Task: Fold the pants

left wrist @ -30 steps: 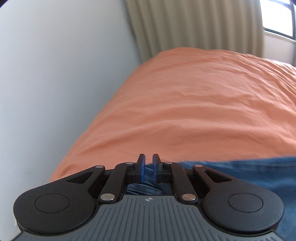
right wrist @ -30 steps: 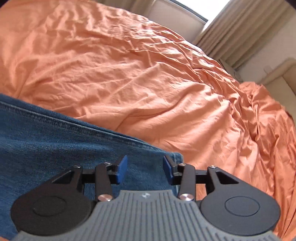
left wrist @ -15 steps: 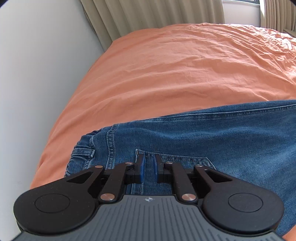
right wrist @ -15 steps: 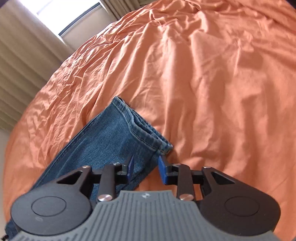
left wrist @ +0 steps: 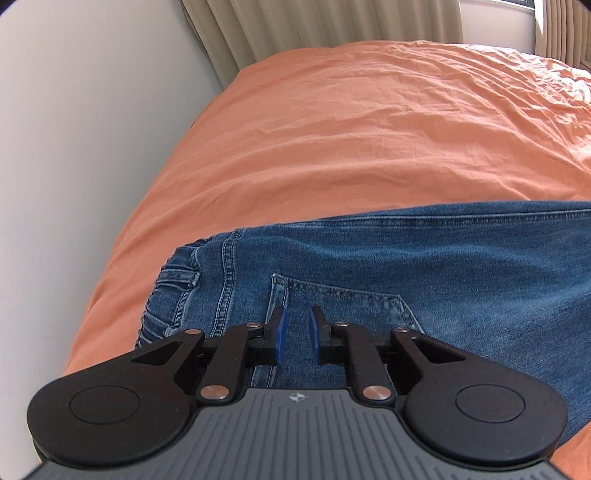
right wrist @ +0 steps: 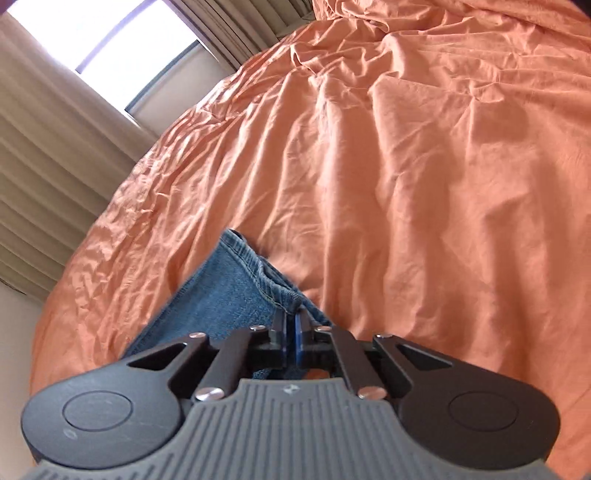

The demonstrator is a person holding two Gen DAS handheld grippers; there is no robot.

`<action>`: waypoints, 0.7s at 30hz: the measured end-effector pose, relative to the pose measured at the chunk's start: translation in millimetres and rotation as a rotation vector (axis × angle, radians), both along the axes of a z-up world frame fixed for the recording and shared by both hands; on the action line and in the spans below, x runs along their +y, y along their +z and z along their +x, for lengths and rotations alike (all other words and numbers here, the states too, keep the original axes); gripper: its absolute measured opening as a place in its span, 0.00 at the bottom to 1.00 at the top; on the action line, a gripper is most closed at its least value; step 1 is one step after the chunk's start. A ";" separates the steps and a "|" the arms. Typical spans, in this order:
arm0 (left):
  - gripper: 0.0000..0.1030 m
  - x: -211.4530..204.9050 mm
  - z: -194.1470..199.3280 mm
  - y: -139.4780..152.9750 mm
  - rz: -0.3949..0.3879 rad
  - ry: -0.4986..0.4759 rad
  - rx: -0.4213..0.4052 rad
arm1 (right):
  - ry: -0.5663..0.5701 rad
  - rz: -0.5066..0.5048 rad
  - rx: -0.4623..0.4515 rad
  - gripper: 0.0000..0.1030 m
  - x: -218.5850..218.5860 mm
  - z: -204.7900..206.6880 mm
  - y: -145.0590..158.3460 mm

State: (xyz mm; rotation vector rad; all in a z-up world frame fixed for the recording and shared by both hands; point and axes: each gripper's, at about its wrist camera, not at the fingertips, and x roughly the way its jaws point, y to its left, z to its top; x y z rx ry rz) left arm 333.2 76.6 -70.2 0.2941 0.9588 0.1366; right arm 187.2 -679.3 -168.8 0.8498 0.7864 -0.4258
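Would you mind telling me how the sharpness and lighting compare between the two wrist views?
Left wrist view: sharp; stitching on the blue denim jeans is crisp, light even. Right wrist view: softer, slightly blurred; the bright window is blown out white, and shadowed creases cross the orange bed sheet.

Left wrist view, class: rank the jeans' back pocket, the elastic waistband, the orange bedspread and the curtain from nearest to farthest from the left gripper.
1. Back pocket: directly under the left gripper, just ahead of its fingertips.
2. Elastic waistband: to the left, at the jeans' end.
3. Orange bedspread: beyond the jeans, filling the middle.
4. Curtain: at the top, behind the bed.
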 end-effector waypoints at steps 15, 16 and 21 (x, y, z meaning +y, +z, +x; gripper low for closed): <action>0.24 -35.6 12.4 -19.3 -0.085 -0.223 0.034 | 0.280 -0.260 0.012 0.17 88.3 17.8 49.1; 0.24 -39.8 16.1 -23.9 -0.095 -0.233 0.036 | 0.326 -0.265 0.007 0.17 105.6 26.0 49.2; 0.24 -60.0 43.2 -47.2 -0.161 -0.249 0.033 | 0.577 -0.283 -0.037 0.17 220.9 84.9 43.0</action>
